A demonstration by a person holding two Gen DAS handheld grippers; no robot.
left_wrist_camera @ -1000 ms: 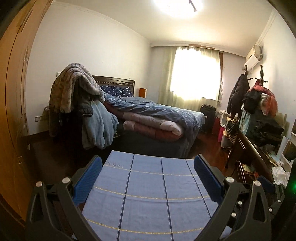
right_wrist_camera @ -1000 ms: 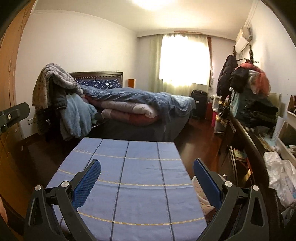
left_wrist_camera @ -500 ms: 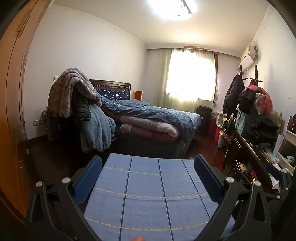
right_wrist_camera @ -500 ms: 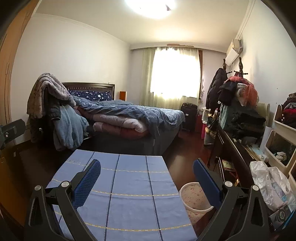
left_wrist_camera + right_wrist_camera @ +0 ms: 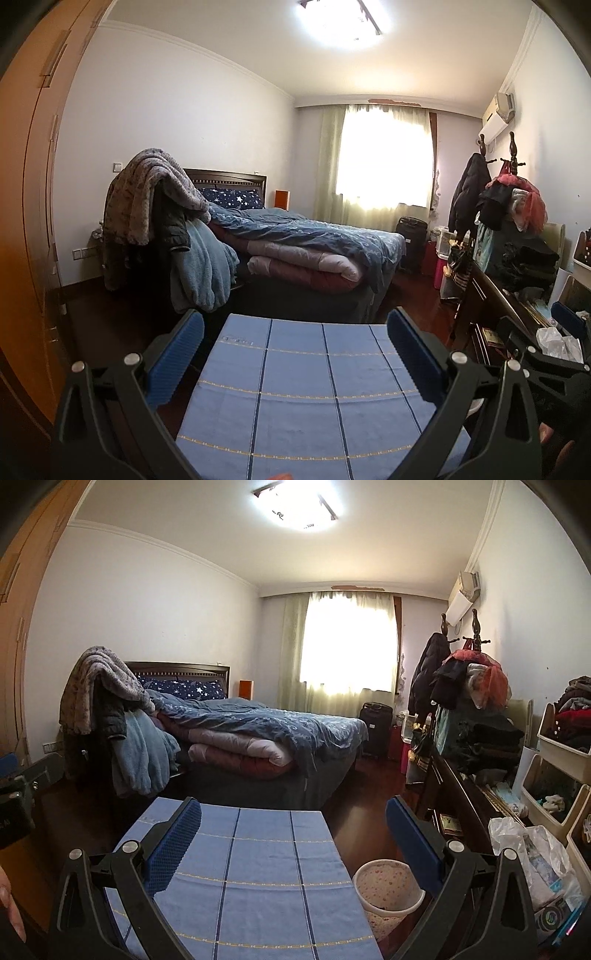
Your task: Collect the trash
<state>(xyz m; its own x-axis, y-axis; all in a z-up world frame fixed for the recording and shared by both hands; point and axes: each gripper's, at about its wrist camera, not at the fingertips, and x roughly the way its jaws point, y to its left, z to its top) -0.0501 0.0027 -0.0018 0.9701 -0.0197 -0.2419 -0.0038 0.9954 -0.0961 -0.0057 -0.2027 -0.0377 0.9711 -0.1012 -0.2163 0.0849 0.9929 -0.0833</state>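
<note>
The left gripper (image 5: 295, 354) and right gripper (image 5: 293, 834) both hang spread wide and hold nothing above a blue checked tablecloth (image 5: 306, 391). Only the right view shows the speckled waste bin (image 5: 388, 890) on the floor just beside the table's right edge, and a plastic bag (image 5: 532, 853) further right. Beyond stands the bed (image 5: 306, 236).

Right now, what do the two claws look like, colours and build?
Both match: the left claw and right claw have black plastic frames with triangular cut-outs, silver round bolts at the joints, and blue ribbed pads on the fingers. No cables, markings or sleeves are visible.
</note>
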